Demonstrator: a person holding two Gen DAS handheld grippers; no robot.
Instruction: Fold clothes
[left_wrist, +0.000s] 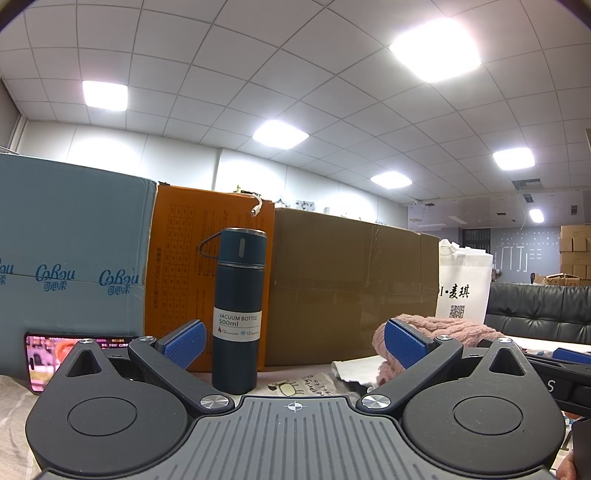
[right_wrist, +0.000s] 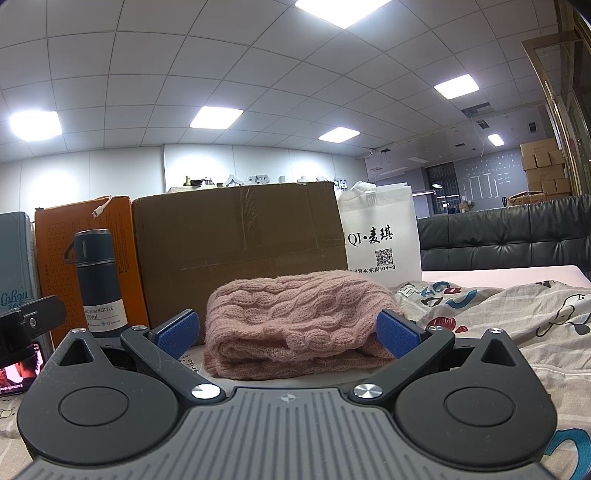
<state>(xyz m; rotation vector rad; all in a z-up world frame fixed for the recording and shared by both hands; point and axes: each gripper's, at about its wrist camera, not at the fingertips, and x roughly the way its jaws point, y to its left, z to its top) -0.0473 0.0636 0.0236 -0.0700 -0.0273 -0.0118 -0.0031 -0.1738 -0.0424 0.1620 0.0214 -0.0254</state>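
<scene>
A pink cable-knit sweater (right_wrist: 295, 325) lies folded in a thick bundle on the printed bedsheet (right_wrist: 517, 317), straight ahead of my right gripper (right_wrist: 288, 334). The right gripper is open, its blue pads on either side of the bundle's near edge, holding nothing. In the left wrist view the sweater (left_wrist: 443, 328) shows behind the right finger. My left gripper (left_wrist: 293, 345) is open and empty, facing a dark blue vacuum bottle (left_wrist: 238, 310).
Behind the sweater stand a brown cardboard box (right_wrist: 240, 251), an orange box (right_wrist: 92, 240), a teal box (left_wrist: 70, 240) and a white shopping bag (right_wrist: 384, 240). A phone (left_wrist: 40, 354) with a lit screen leans at the left. A black sofa (right_wrist: 509, 232) is at the back right.
</scene>
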